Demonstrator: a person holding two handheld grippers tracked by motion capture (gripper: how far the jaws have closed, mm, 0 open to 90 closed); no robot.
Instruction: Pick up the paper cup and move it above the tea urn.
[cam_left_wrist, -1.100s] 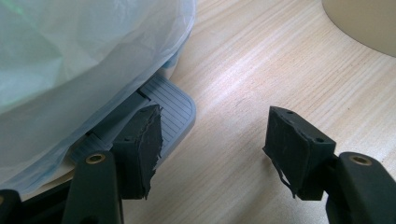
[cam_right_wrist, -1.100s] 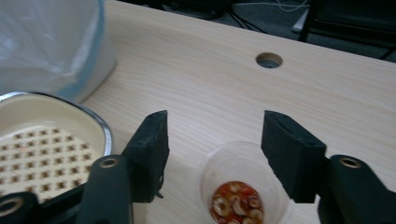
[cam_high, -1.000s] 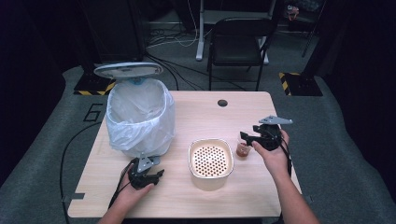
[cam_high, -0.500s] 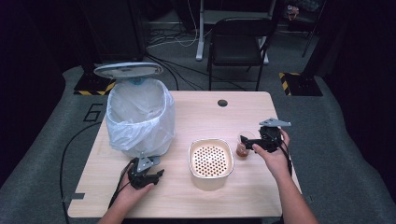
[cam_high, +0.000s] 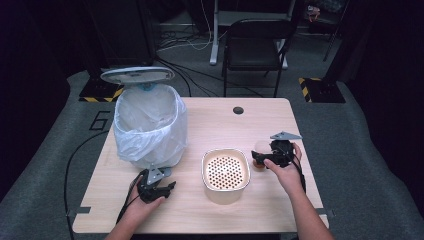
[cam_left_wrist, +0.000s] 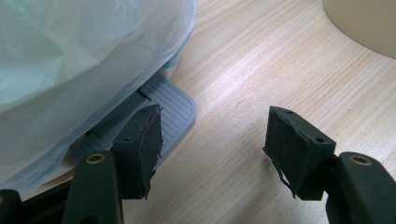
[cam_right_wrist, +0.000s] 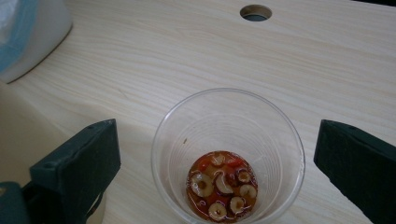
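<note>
Right gripper (cam_right_wrist: 217, 154) sank, jaws just opened wide, straddling clear plastic cup of red liquid with sliced bits (cam_right_wrist: 228, 156) without touching; left gripper (cam_left_wrist: 212, 144) jaws apart, empty.

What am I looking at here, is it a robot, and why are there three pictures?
No robot: a person holds a hand tool with two black fingers in each hand. One picture looks down from above the wooden table; the other two come from small cameras riding on each tool. On the table stand a lidded bin with a plastic liner, a cream strainer bowl and a clear cup holding liquid with sliced bits. The left gripper rests by the bin's pedal, one finger on it. The right gripper has just opened wide; the cup stands between its fingers, not gripped.
</note>
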